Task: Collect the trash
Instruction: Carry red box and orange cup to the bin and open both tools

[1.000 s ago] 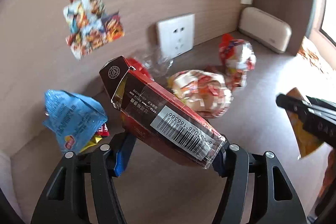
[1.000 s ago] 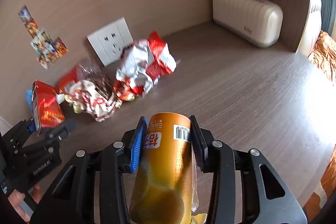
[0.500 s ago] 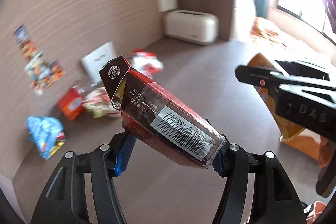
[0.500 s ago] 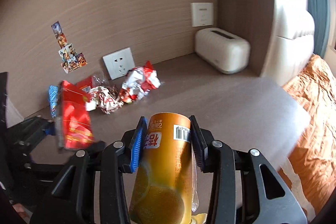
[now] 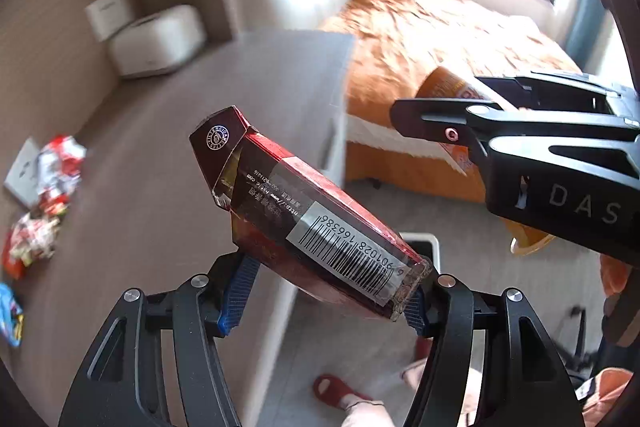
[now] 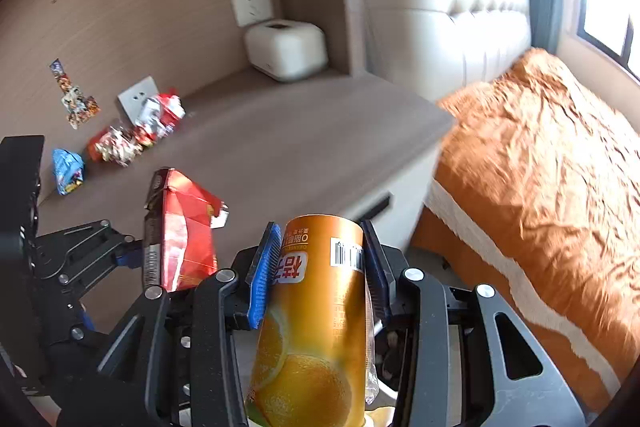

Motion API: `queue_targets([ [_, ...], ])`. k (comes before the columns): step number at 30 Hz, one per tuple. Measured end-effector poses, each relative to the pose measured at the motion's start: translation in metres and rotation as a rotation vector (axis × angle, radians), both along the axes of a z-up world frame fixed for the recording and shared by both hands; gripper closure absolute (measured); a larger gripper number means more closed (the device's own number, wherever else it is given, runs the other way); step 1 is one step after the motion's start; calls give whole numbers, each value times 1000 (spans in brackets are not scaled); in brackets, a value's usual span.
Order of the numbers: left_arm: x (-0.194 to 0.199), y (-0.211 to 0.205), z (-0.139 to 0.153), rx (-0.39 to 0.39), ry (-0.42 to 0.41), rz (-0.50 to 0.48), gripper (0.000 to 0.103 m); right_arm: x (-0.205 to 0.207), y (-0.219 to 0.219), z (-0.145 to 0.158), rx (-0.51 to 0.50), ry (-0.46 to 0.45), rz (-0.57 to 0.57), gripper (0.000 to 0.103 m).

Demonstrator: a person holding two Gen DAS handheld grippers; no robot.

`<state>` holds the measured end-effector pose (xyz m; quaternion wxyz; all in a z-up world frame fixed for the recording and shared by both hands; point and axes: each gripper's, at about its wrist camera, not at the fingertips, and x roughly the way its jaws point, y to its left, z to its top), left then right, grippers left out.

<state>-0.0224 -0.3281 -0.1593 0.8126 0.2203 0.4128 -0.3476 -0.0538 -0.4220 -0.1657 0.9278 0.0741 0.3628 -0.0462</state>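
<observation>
My left gripper [image 5: 324, 301] is shut on a dark red cigarette box [image 5: 304, 215] with a barcode, held tilted in the air past the table's edge. My right gripper [image 6: 320, 267] is shut on an orange drink can [image 6: 316, 315]. In the left wrist view the right gripper [image 5: 520, 143] holds the can [image 5: 448, 87] at the right. In the right wrist view the left gripper [image 6: 132, 255] holds the box [image 6: 180, 231] at the left. Crumpled snack wrappers [image 6: 136, 131] and a blue wrapper [image 6: 68, 171] lie on the brown table [image 6: 300, 147] by the wall.
A white bin's rim [image 5: 428, 247] shows below the box on the floor. A white tissue box [image 6: 286, 49] stands at the table's far corner. An orange bed [image 6: 540, 167] lies to the right. A red slipper [image 5: 332, 391] is on the floor.
Both grippers have pulled back and swung right, away from the wrappers, past the table's edge toward the bed and floor. Each keeps its hold.
</observation>
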Motion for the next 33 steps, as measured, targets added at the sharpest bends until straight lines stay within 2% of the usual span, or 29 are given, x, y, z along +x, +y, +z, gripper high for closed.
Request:
queue_targets([
  [8, -23, -63, -57, 81, 75, -138, 42, -16, -53, -58, 23, 57, -49, 61],
  [13, -21, -91, -109, 109, 103, -184, 42, -16, -86, -115, 59, 56, -38, 61],
  [16, -19, -108, -153, 122, 125, -211, 42, -8, -107, -171, 73, 96, -38, 61],
  [23, -13, -148, -276, 184, 172, -236, 42, 4, -133, -292, 79, 172, -42, 61],
  [25, -15, -157, -315, 193, 200, -265, 42, 6, -142, -331, 91, 185, -48, 61],
  [28, -18, -167, -368, 204, 250, -319, 41, 6, -151, -372, 82, 197, -53, 61],
  [29, -18, -170, -379, 203, 270, -338, 38, 5, -153, -386, 64, 198, -59, 61],
  [30, -20, -172, -396, 212, 299, -363, 18, 4, -156, -401, 58, 196, -51, 59],
  [31, -21, -174, -411, 227, 323, -381, 4, 3, -157, -412, 56, 200, -39, 53],
  [32, -22, -175, -433, 255, 334, -394, 5, 3, -159, -427, 42, 220, -26, 21],
  [33, -23, -176, -444, 272, 332, -399, 5, 1, -160, -440, 18, 230, -20, 6],
])
